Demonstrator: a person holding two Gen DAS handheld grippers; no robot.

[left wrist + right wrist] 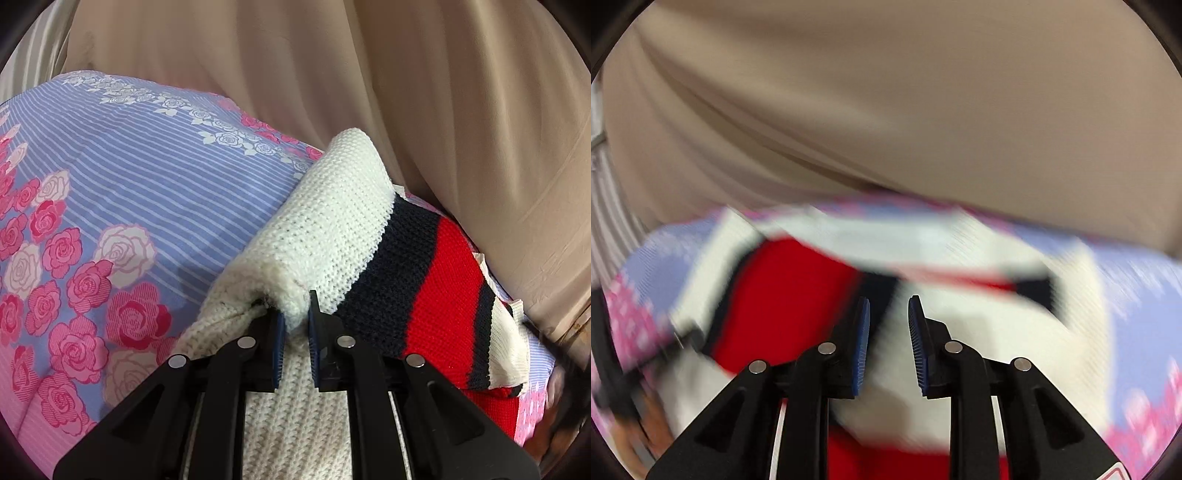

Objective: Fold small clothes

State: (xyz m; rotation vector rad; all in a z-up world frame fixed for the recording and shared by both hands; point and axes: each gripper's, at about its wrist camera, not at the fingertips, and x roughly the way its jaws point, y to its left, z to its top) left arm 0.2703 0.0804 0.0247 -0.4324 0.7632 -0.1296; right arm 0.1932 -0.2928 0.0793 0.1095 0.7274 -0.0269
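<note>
Knit sweater (332, 236) folded edge pinched by left gripper (295, 314); right gripper (888, 317) parted, empty; bedsheet (129, 166) free leftward.

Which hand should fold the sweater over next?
Probably the left. The left gripper already pinches the white edge of the knitted sweater. The right gripper is open above it, holding nothing, in a blurred view.
</note>
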